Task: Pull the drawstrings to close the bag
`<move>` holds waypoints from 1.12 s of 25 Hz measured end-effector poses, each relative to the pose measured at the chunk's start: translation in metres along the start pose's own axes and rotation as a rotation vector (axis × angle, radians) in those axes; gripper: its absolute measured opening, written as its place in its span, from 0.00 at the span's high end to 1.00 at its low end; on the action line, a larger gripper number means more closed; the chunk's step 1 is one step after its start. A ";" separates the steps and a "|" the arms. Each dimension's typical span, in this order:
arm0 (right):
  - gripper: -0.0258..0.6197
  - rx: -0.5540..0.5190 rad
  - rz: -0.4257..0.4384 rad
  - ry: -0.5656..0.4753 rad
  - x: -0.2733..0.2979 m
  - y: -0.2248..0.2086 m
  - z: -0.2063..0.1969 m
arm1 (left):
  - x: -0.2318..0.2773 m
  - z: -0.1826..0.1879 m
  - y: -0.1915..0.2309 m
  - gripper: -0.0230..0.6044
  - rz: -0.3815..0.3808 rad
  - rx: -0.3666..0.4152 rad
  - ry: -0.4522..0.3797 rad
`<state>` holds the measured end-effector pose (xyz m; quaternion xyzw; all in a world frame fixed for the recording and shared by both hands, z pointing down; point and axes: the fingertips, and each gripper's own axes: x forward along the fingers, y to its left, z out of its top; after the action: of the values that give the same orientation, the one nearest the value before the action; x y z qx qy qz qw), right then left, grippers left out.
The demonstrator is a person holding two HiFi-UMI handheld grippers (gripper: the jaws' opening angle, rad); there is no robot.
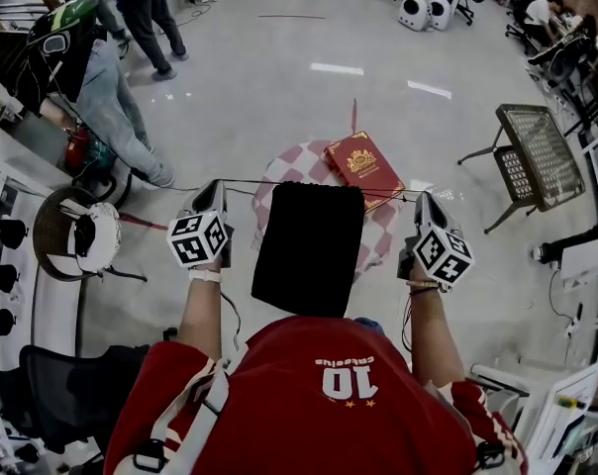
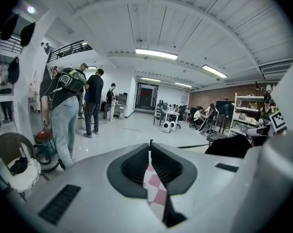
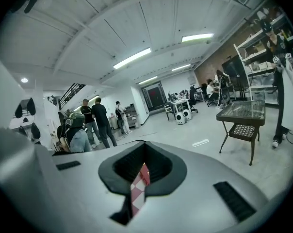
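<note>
Bag (image 1: 309, 247): black, flat, square; hangs between both grippers, over the table.
Strings (image 1: 249, 181): thin, dark, tight.
Left gripper (image 1: 215, 184): pinching a string.
Right gripper (image 1: 420, 197): pinching a string too.
Table (image 1: 279, 171): round, checked cloth, red book (image 1: 363, 166) on top.

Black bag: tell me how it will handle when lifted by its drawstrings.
Probably light: the black bag hangs from one thin drawstring stretched between the left gripper and right gripper. Likely floppy cloth, though it hangs flat here. It may swing, held only at its top edge.
</note>
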<state>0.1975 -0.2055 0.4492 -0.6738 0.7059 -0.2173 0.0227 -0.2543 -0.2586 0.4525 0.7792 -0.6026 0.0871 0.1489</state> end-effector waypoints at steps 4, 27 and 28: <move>0.94 0.054 -0.032 -0.017 -0.005 -0.016 0.004 | -0.001 0.001 0.005 0.93 0.019 -0.016 0.001; 0.94 0.113 -0.118 -0.038 -0.019 -0.065 0.007 | -0.004 -0.005 0.033 0.95 0.083 -0.079 0.019; 0.94 0.112 -0.116 -0.034 -0.017 -0.066 0.006 | -0.003 -0.006 0.034 0.95 0.085 -0.083 0.020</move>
<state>0.2627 -0.1902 0.4614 -0.7147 0.6519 -0.2461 0.0598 -0.2879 -0.2617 0.4613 0.7450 -0.6367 0.0762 0.1835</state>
